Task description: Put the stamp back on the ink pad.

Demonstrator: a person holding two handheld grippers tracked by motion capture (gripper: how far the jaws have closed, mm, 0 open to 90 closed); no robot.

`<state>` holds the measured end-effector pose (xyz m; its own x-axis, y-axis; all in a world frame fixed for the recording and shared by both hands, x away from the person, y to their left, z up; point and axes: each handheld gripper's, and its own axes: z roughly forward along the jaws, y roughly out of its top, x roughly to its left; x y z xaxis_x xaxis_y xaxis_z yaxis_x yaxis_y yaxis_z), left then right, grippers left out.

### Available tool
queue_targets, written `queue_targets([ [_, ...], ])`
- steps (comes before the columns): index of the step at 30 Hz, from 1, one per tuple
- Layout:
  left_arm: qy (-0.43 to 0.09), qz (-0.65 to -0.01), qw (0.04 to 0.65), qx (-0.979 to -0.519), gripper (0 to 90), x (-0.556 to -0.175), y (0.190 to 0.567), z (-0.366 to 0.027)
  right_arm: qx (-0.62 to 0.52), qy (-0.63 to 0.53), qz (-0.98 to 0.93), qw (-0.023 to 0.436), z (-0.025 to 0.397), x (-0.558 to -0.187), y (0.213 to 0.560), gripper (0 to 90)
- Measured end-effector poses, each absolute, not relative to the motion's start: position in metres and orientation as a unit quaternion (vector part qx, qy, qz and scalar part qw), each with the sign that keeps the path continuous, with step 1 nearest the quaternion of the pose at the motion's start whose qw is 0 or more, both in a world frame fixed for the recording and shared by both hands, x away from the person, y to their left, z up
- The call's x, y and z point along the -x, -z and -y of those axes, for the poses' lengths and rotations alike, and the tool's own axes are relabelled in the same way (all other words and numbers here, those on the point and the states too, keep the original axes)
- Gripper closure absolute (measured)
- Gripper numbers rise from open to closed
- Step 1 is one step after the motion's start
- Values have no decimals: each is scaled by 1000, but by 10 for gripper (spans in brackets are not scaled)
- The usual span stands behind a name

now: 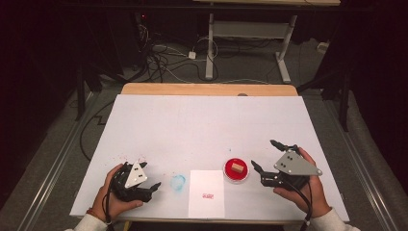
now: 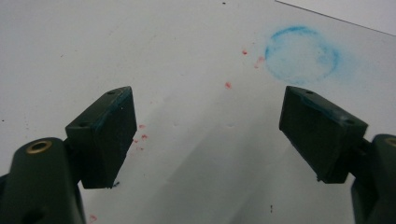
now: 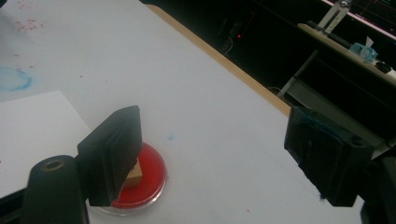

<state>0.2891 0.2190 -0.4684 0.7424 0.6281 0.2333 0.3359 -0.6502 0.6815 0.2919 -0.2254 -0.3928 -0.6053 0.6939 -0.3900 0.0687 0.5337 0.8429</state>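
Note:
A round red ink pad (image 1: 236, 171) sits near the table's front, with a small wooden stamp block (image 1: 236, 167) standing on it. Left of it lies a white sheet of paper (image 1: 207, 192) bearing a small red stamp mark (image 1: 208, 196). My right gripper (image 1: 268, 155) is open just right of the pad, nothing between its jaws. In the right gripper view the red pad (image 3: 149, 172) and block (image 3: 133, 176) sit partly behind the left jaw. My left gripper (image 1: 150, 174) is open at the front left, beside a blue ring smear (image 2: 301, 53) on the table.
The white table top (image 1: 207, 125) has scattered red specks (image 2: 228, 85) near the left gripper. A wooden edge (image 1: 207, 89) runs along the far side. Beyond it are a floor with cables (image 1: 163, 57) and a desk frame (image 1: 250, 43).

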Motion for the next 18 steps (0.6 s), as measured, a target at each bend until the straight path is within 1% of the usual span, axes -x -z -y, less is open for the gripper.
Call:
queue_targets([
  [18, -235, -272, 316, -878, 184, -288, 467, -219, -251, -413, -782, 392, 245, -281, 414, 198],
])
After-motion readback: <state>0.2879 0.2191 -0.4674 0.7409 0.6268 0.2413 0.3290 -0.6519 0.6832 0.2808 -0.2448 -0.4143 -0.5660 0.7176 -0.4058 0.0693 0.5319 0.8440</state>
